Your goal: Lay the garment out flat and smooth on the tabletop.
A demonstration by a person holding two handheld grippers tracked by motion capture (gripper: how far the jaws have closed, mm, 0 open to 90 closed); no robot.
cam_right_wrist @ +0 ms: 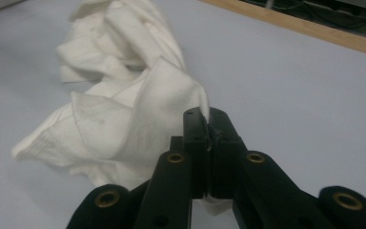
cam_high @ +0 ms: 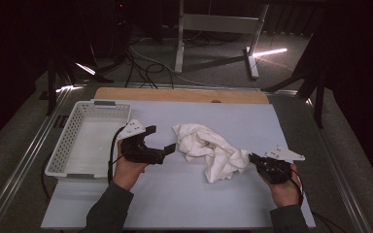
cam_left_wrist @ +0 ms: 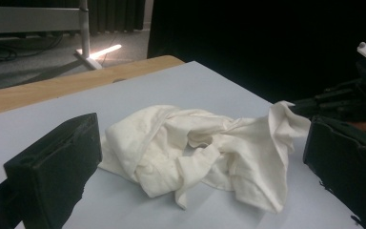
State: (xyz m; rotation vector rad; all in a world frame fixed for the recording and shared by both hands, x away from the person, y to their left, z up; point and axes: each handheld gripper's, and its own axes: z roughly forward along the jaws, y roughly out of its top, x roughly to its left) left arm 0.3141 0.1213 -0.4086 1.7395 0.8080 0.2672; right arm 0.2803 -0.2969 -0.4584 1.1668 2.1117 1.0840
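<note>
A crumpled white cloth (cam_high: 209,148) lies in the middle of the pale blue table (cam_high: 233,194). My right gripper (cam_high: 253,158) is at the cloth's right edge, shut on a corner of it; in the right gripper view the jaws meet with white cloth (cam_right_wrist: 124,109) pinched between them at the gripper (cam_right_wrist: 208,125). My left gripper (cam_high: 164,139) stands open just left of the cloth, its fingers (cam_left_wrist: 57,167) wide apart and nothing between them. In the left gripper view the cloth (cam_left_wrist: 195,152) lies ahead, with the right gripper (cam_left_wrist: 295,107) holding its raised far corner.
A white perforated basket (cam_high: 90,138) stands at the table's left, right beside my left hand. A wooden strip (cam_high: 179,94) runs along the table's far edge. Beyond it the dark floor holds cables and a metal stand (cam_high: 218,34).
</note>
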